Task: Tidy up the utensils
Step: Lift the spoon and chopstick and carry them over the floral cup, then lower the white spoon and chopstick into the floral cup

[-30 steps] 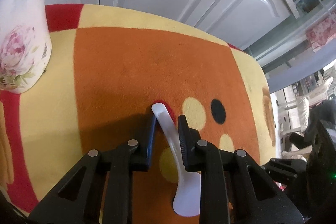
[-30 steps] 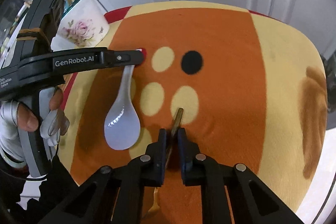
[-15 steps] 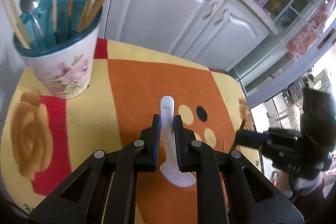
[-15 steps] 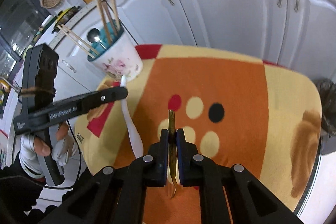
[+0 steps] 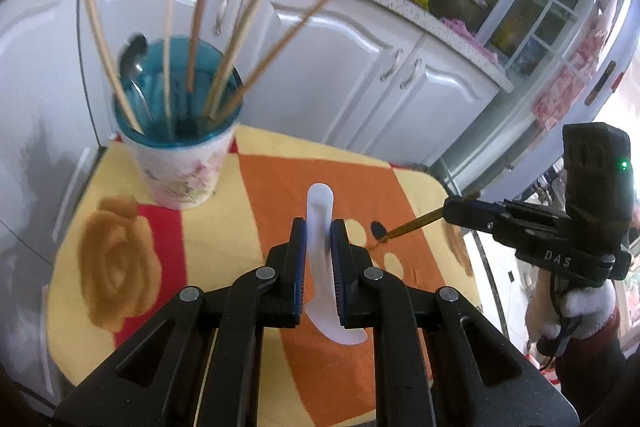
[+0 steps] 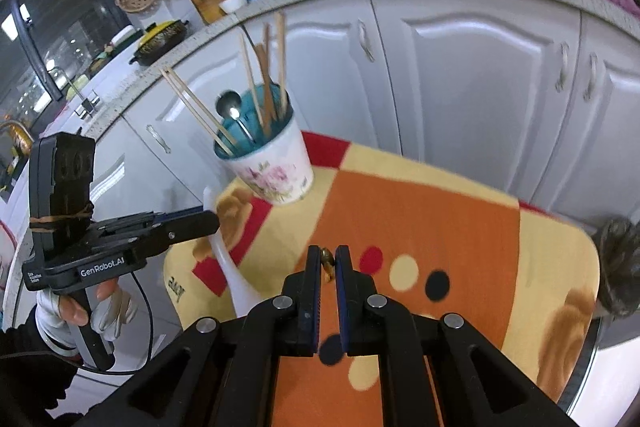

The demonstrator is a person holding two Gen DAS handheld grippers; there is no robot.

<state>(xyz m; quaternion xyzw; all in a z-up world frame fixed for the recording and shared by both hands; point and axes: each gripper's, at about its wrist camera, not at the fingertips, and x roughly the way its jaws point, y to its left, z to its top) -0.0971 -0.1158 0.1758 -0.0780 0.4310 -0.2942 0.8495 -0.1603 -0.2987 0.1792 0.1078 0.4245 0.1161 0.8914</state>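
My left gripper [image 5: 319,229] is shut on a white ceramic soup spoon [image 5: 320,211], held above the mat with its handle pointing forward. It also shows in the right wrist view [image 6: 236,279]. My right gripper [image 6: 327,257] is shut on a thin golden utensil [image 6: 327,261], seen from the side in the left wrist view [image 5: 416,225]. A floral cup with a teal inside [image 5: 180,163] stands at the mat's far left corner [image 6: 272,163]. It holds several chopsticks and a metal spoon [image 6: 232,111].
An orange, yellow and red patterned mat [image 5: 280,187] covers the small table [image 6: 440,219]. White cabinet doors [image 5: 340,67] stand close behind. A dark fuzzy object [image 6: 616,267] lies off the table's right edge. A gloved hand holds each gripper.
Both grippers have risen from the mat with their utensils. The white spoon and the golden utensil left the surface, and the cup came fully into view.
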